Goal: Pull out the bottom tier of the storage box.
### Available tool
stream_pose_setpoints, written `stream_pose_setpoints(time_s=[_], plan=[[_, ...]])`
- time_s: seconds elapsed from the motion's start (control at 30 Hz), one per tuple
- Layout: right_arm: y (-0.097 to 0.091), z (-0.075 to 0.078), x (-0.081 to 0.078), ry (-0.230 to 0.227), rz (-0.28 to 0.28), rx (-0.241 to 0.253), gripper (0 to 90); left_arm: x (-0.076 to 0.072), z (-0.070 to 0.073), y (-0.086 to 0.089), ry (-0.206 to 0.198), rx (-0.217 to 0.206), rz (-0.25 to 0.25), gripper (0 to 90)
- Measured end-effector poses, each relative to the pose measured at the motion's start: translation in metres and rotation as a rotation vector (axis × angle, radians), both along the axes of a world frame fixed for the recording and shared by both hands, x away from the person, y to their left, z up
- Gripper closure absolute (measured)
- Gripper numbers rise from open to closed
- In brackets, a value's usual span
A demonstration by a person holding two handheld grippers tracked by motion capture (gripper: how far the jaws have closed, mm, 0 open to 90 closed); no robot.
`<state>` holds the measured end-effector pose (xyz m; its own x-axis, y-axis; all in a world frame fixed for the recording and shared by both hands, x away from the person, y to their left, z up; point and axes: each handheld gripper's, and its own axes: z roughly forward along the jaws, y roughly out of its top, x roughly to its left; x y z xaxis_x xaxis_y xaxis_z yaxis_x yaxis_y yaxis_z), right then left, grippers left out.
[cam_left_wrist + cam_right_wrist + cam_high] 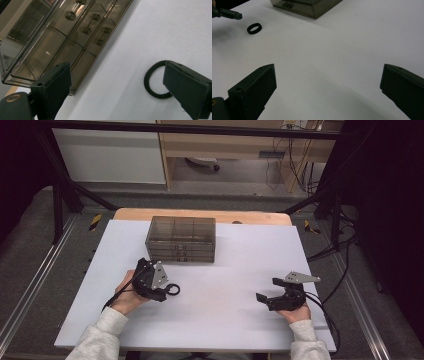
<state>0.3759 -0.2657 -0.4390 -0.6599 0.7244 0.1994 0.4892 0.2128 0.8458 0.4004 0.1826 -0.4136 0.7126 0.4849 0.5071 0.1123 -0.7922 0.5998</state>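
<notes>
A small black ring [173, 289] lies flat on the white tabletop [225, 320]. My left gripper [164, 290] stands open right beside it. In the left gripper view [117, 67] the ring [152, 85] sits at the inner side of the right-hand jaw, partly hidden behind it, and no pad presses on it. A smoky see-through drawer box [181, 239] stands behind, its front with small knobs [75, 40] facing the gripper. My right gripper [268, 289] rests open at the right of the table, its jaws [328, 68] wide apart over bare surface, with the ring [254, 28] far off.
A wooden table edge [260, 217] shows past the white top. Black frame posts [60, 205] and cables [335, 285] flank the table. The drawer box [307, 6] sits at the top of the right gripper view, and a jaw of the left gripper [229, 14] shows near the ring.
</notes>
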Motion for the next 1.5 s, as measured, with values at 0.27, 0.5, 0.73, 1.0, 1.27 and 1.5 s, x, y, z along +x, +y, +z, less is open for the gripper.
stream_pose_setpoints(time_s=[0.27, 0.5, 0.73, 1.0, 1.27, 1.5], plan=[[0.0, 0.0, 0.0, 0.0, -0.001, 0.0, 1.2, 0.006, -0.005, -0.003, -0.035, 0.025, 0.016, 9.8], [0.0, 0.0, 0.0, -0.001, 0.0, 0.001, 1.2, 0.01, -0.009, -0.01, -0.072, 0.062, 0.017, 12.4], [0.0, 0.0, 0.0, -0.001, 0.0, 0.001, 1.2, 0.013, -0.013, -0.017, -0.101, 0.081, 0.013, 15.2], [0.0, 0.0, 0.0, -0.001, 0.0, 0.001, 1.2, 0.017, -0.019, -0.02, -0.124, 0.115, 0.018, 18.5], [0.0, 0.0, 0.0, 0.0, 0.0, 0.001, 1.2, 0.02, -0.024, -0.024, -0.164, 0.13, 0.013, 23.4], [0.0, 0.0, 0.0, 0.001, 0.001, 0.0, 1.2, 0.021, -0.028, -0.027, -0.193, 0.167, 0.005, 26.5]])
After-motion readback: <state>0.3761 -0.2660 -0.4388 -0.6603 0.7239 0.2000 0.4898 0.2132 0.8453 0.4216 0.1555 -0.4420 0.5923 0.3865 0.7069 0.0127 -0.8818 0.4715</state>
